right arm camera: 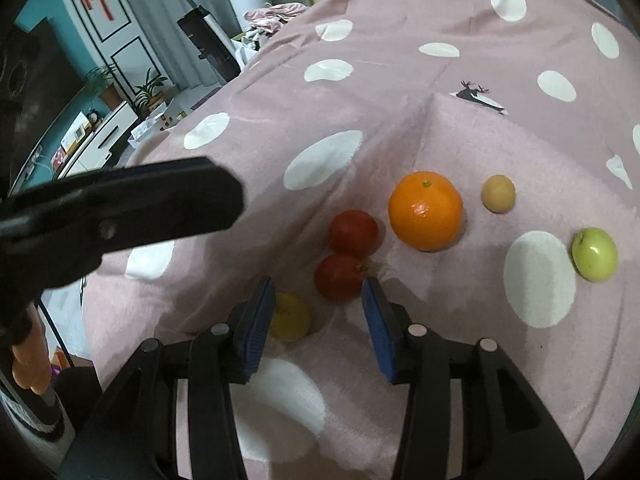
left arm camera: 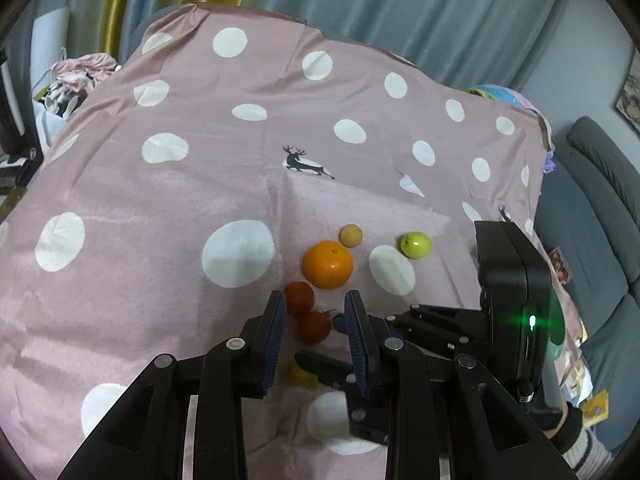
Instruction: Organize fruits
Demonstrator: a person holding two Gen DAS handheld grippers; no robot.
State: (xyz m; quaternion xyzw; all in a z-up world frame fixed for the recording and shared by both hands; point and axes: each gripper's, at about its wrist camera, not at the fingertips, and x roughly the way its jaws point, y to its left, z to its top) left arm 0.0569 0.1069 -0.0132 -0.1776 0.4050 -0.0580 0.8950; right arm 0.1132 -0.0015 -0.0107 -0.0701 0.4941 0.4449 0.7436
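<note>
The pink dotted cloth on the counter carries the fruits close together: the orange, two red fruits, a green one, a yellow one. The right claw is spread and empty over the yellow fruit, probably to sort it. The left claw looks pressed together, empty.

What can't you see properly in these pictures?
- Small yellow fruit: partly behind the right tool's blue finger in the right wrist view; mostly behind that tool in the left wrist view.
- Lower round red fruit: left wrist view, its right edge hides behind the left tool.
</note>
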